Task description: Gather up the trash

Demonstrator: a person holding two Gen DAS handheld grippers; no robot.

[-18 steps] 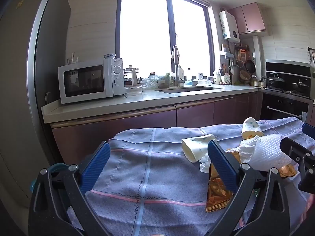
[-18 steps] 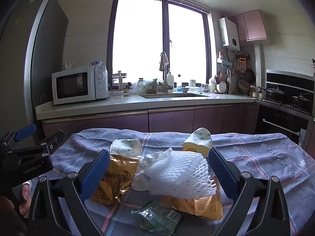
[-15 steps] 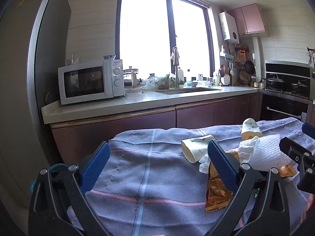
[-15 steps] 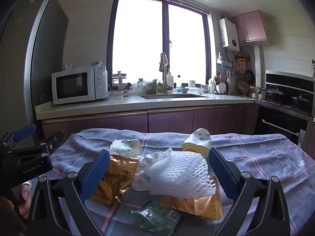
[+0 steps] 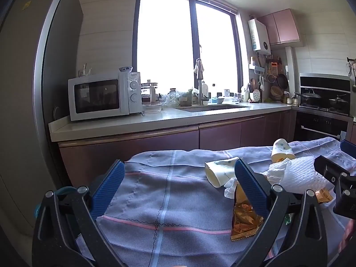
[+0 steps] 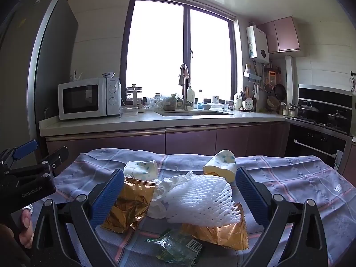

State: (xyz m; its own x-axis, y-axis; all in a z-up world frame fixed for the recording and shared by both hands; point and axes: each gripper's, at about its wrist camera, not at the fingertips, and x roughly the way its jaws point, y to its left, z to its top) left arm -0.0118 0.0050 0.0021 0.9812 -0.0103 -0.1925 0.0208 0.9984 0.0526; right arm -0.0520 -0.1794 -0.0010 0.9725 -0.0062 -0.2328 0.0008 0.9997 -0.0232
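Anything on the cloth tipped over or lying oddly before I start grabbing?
Yes. Both paper cups lie on their sides: one behind the left gold wrapper, the other behind the foam net. The net rests partly on a second gold wrapper. Nothing looks spilled.

Left gripper (image 5: 178, 178) jaws spread wide and empty, right gripper (image 6: 179, 184) likewise, both tipped slightly downward, side by side.
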